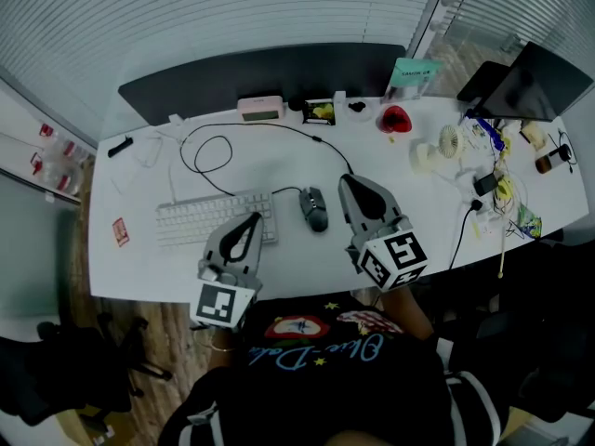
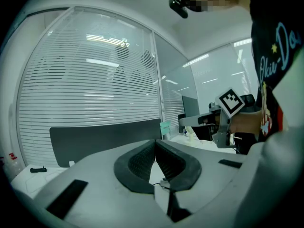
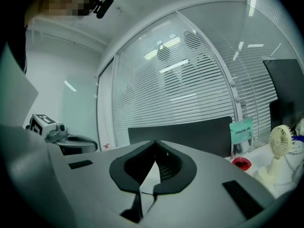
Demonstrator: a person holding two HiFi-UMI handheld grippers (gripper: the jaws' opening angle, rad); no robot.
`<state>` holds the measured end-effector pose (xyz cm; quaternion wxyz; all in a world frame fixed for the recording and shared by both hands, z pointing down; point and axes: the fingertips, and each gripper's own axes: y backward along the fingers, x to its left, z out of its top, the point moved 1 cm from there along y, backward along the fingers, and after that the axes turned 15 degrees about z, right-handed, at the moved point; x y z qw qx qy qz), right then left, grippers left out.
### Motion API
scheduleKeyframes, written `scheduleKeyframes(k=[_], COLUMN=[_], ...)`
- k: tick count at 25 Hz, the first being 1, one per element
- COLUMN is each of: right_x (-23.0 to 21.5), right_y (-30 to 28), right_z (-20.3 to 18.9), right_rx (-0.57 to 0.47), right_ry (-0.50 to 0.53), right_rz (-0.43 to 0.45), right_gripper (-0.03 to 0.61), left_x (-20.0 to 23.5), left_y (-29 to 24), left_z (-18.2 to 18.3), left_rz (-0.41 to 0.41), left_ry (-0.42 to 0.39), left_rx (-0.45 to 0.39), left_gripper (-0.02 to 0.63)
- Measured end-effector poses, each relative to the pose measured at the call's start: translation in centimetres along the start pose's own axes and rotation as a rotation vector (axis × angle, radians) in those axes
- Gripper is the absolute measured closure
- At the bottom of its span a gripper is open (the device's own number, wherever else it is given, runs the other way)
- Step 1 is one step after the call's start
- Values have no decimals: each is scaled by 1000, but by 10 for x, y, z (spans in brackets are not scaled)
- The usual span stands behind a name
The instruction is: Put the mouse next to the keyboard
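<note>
On the curved white desk (image 1: 279, 165), the grey left gripper (image 1: 253, 219) and right gripper (image 1: 346, 180) hang closed and empty over the near edge. Just right of the slim white keyboard (image 1: 200, 219) lies the dark oval mouse (image 1: 315, 209), lengthwise near-to-far, cable end pointing away.

The table (image 1: 279, 167) top is finished smooth and white, with a faint gloss. The keyboard (image 1: 216, 219) is made of white matt plastic, the mouse (image 1: 315, 208) of dark plastic with a slight sheen. The left gripper (image 1: 253, 217) and right gripper (image 1: 346, 180) are shelled in grey matt plastic, and their pads (image 2: 141, 159) are lined black and finely ribbed. The floor (image 1: 172, 337) is laid in wood-grain boards.
</note>
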<state>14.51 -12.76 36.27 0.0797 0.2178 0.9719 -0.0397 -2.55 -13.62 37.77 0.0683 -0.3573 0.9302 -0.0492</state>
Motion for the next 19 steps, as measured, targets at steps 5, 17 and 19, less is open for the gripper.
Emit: scheduleKeyframes(k=[5, 17, 19], right_x=[0, 2, 3], right_y=[1, -1, -2], right_z=[0, -3, -4], right_rx=[2, 16, 17], right_ry=[0, -4, -5], right_rz=[7, 3, 3], right_gripper=[580, 580, 580], left_x=[-1, 1, 2], left_y=[0, 1, 1], left_z=[0, -1, -2], left_rz=[-2, -4, -5], left_ry=[-2, 0, -3], left_rx=[4, 4, 5], left_gripper=[614, 614, 614])
